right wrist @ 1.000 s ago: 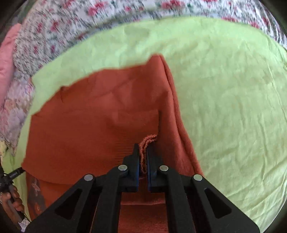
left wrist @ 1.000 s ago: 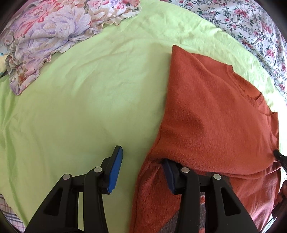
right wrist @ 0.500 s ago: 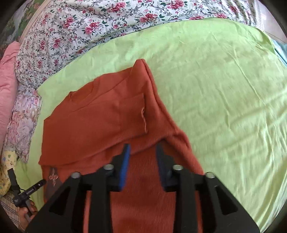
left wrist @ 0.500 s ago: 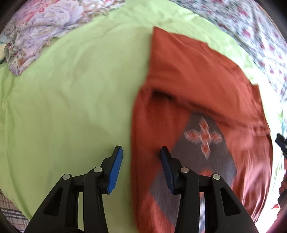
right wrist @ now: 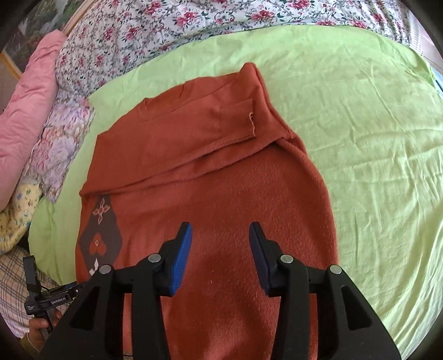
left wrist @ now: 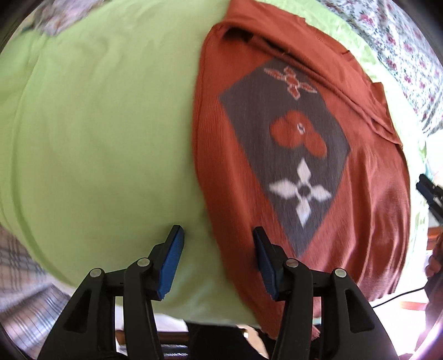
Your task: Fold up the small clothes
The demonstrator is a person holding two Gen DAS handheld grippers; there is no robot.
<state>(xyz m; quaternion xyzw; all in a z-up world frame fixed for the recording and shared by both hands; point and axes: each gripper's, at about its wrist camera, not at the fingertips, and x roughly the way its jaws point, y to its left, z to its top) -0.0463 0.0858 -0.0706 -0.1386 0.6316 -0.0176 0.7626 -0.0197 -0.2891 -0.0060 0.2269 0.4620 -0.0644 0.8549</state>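
An orange knit sweater (left wrist: 368, 210) with a grey diamond motif (left wrist: 288, 155) lies flat on the lime-green sheet (left wrist: 97, 138). In the right wrist view a sleeve (right wrist: 210, 121) is folded across the sweater's (right wrist: 221, 188) chest, its cuff (right wrist: 250, 116) lying free. My left gripper (left wrist: 217, 241) hangs over the sweater's side edge near the hem; its jaws are opening and hold nothing. My right gripper (right wrist: 220, 241) hovers above the sweater's plain body, jaws also opening, with nothing between them.
A floral quilt (right wrist: 193, 25) and a pink pillow (right wrist: 27, 105) lie at the far end of the bed. A crumpled floral garment (right wrist: 58, 138) sits left of the sweater. Plaid cloth (left wrist: 22, 277) and the bed's near edge lie below the left gripper.
The right gripper let go of the sleeve cuff, opened and drew back and up. The left gripper slid back from the folded sleeve toward the hem. The sleeve now lies across the chest.
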